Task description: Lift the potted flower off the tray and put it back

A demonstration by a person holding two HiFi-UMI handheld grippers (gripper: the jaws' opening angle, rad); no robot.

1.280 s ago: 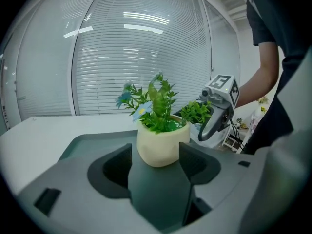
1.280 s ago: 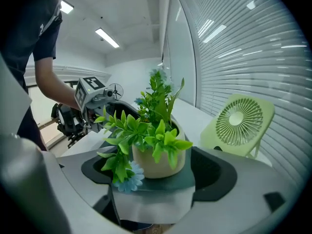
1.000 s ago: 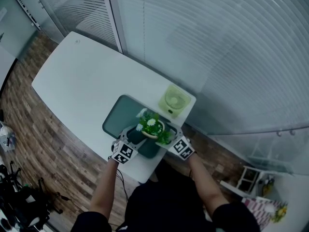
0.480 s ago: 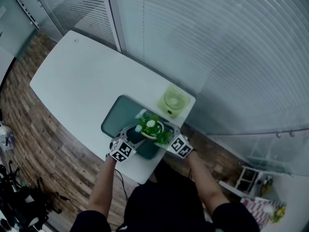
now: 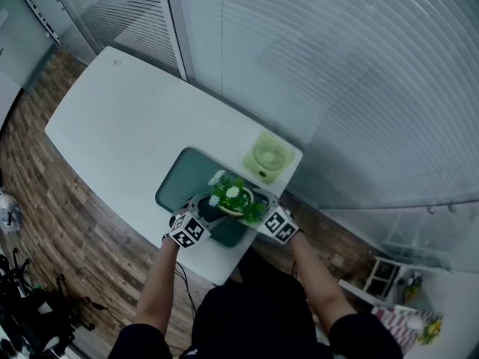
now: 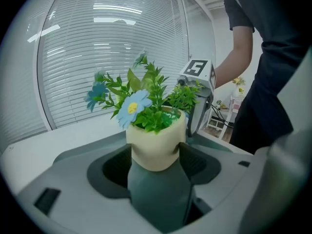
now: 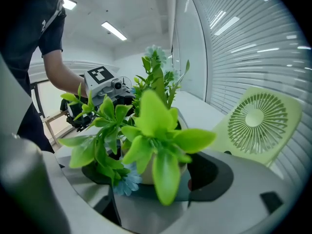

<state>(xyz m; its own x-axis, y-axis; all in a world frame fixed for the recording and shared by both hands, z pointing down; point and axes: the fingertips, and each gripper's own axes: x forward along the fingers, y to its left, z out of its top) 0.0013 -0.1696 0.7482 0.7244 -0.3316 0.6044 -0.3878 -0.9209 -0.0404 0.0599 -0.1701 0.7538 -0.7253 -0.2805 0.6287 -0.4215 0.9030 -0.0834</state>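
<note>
The potted flower (image 5: 234,197), a cream pot with green leaves and white and blue blooms, is over the near right part of the dark green tray (image 5: 178,179). My left gripper (image 5: 211,210) holds it from the left; in the left gripper view both dark pads press into the cream pot (image 6: 156,144). My right gripper (image 5: 259,209) comes in from the right. In the right gripper view leaves cover most of the pot (image 7: 144,173); the right-hand pad lies against it, and the other pad is hidden. Whether the pot's base touches the tray cannot be made out.
A light green desk fan (image 5: 268,155) stands just beyond the tray's far right corner, close to the flower. The white table (image 5: 120,126) stretches away to the left. A slatted glass wall runs behind it. The table's near edge is right under my hands.
Both grippers and the flower have drifted slightly to the left in the head view. The grip on the pot looks the same.
</note>
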